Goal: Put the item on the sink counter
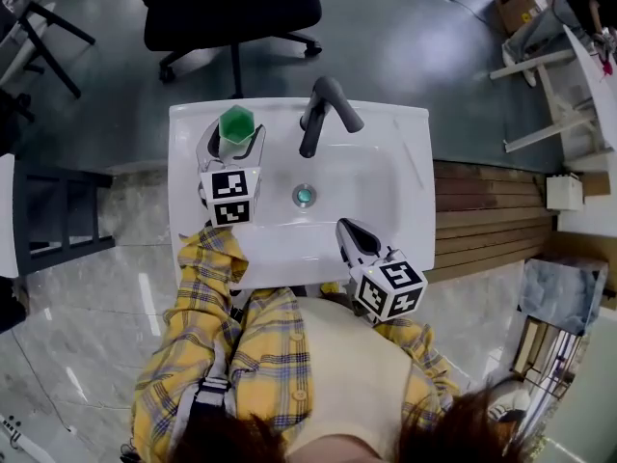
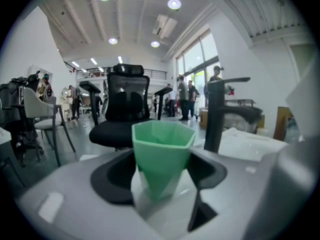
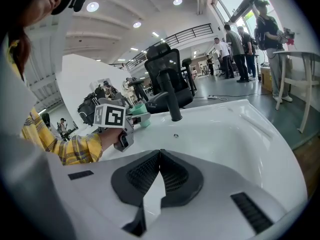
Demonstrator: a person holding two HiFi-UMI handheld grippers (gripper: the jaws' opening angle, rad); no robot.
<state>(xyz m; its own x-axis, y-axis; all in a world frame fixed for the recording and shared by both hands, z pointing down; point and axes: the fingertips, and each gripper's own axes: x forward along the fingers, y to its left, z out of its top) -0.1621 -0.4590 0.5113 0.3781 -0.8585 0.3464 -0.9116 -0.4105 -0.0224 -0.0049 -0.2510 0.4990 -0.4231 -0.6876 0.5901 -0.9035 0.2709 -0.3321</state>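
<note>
A green faceted cup (image 1: 236, 123) stands upright at the back left corner of the white sink counter (image 1: 405, 133), left of the black faucet (image 1: 323, 114). My left gripper (image 1: 234, 141) is shut on it, a pad against each side of the cup (image 2: 162, 154). Whether the cup's base rests on the counter or hangs just above it I cannot tell. My right gripper (image 1: 345, 228) hovers over the basin's front edge, shut with nothing in it; its pads (image 3: 150, 171) meet at the tips. From there the cup (image 3: 139, 109) shows far left.
The basin has a drain (image 1: 305, 196) in the middle. A black office chair (image 1: 231, 8) stands behind the sink. Wooden boards (image 1: 482, 220) lie to the right and a dark rack (image 1: 48, 210) to the left. People stand in the background (image 3: 235, 44).
</note>
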